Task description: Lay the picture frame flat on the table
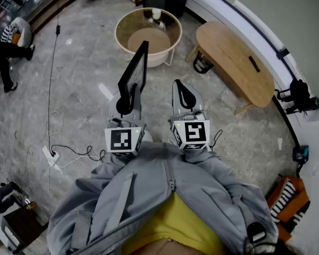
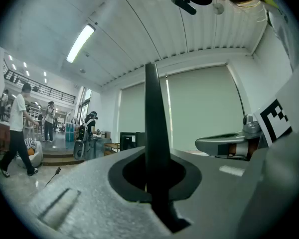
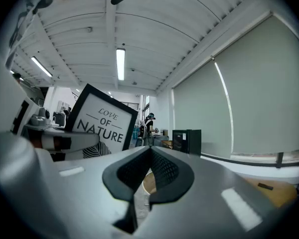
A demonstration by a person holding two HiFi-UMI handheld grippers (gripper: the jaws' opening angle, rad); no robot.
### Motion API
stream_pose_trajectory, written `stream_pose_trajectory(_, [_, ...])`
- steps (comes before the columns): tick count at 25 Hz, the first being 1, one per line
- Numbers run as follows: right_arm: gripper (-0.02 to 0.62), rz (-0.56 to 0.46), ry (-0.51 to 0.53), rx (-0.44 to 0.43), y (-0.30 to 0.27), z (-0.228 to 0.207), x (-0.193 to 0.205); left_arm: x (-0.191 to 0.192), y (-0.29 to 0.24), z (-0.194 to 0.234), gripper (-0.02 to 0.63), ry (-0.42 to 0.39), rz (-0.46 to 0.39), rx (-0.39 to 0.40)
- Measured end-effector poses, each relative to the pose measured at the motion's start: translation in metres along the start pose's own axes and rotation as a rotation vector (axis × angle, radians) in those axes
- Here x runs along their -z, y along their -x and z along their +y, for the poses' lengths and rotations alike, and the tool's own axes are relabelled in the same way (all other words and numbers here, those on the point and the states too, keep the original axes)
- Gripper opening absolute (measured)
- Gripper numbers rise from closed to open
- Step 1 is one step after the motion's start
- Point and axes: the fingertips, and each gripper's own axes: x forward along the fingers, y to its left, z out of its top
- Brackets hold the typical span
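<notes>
My left gripper [image 1: 128,99] is shut on the lower edge of a black picture frame [image 1: 135,70] and holds it upright above the floor, edge-on to the head view. In the left gripper view the frame's edge [image 2: 152,118] rises as a dark bar out of the closed jaws of the left gripper [image 2: 157,180]. From the right gripper view the frame's front [image 3: 102,121] shows a white print reading "LOVE OF NATURE". My right gripper [image 1: 185,95] hangs beside it, shut and empty; nothing sits between the touching pads of the right gripper [image 3: 148,176].
A round table with a raised rim [image 1: 119,28] stands ahead on the grey floor. An oblong wooden table [image 1: 234,62] sits at the right by the curved white wall. A cable and power strip [image 1: 50,155] lie on the floor at left. People stand far left [image 2: 17,128].
</notes>
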Motion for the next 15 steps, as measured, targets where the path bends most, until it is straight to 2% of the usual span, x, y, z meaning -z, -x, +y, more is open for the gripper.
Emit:
stream_pose_trajectory(8, [-0.002, -0.004, -0.030, 0.002, -0.037, -0.012, 0.008, 0.006, -0.037, 0.019, 0.011, 0.007, -0.009, 0.008])
stream_pose_trajectory(15, [-0.002, 0.014, -0.029, 0.024, -0.111, -0.042, 0.020, 0.020, -0.111, 0.054, 0.011, 0.007, -0.001, 0.021])
